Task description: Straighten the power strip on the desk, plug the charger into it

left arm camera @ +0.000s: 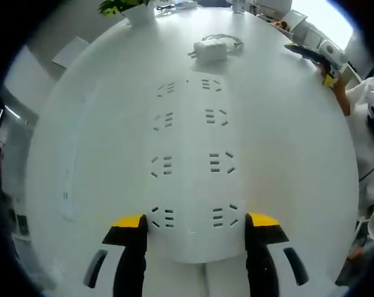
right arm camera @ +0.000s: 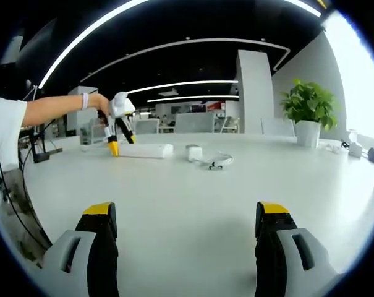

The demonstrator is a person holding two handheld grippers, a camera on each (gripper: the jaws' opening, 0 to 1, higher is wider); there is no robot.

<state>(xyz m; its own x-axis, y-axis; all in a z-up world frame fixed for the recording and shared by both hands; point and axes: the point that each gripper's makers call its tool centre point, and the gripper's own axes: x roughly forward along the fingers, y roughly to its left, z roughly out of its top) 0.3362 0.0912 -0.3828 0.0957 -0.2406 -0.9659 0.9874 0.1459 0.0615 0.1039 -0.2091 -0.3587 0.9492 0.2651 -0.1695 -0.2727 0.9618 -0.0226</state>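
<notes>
A wide white power strip (left arm camera: 191,154) with two rows of sockets lies lengthwise on the white desk (left arm camera: 285,161). My left gripper (left arm camera: 198,223) is shut on its near end, one yellow-tipped jaw against each long side. Beyond the strip's far end sits the white charger (left arm camera: 210,49) with its coiled cable (left arm camera: 231,41). In the right gripper view the power strip (right arm camera: 144,150) lies far off at the left, with the left gripper (right arm camera: 119,143) held by a person's hand at its end. The charger (right arm camera: 193,152) and cable (right arm camera: 215,162) lie just right of it. My right gripper (right arm camera: 188,216) stands open over bare desk.
A green plant in a white pot (right arm camera: 307,108) stands at the desk's far right edge; the same plant (left arm camera: 134,9) tops the left gripper view. Small items (right arm camera: 353,148) sit near that edge. Chairs (right arm camera: 193,122) line the far side. A person's white sleeve (left arm camera: 369,102) is at the right.
</notes>
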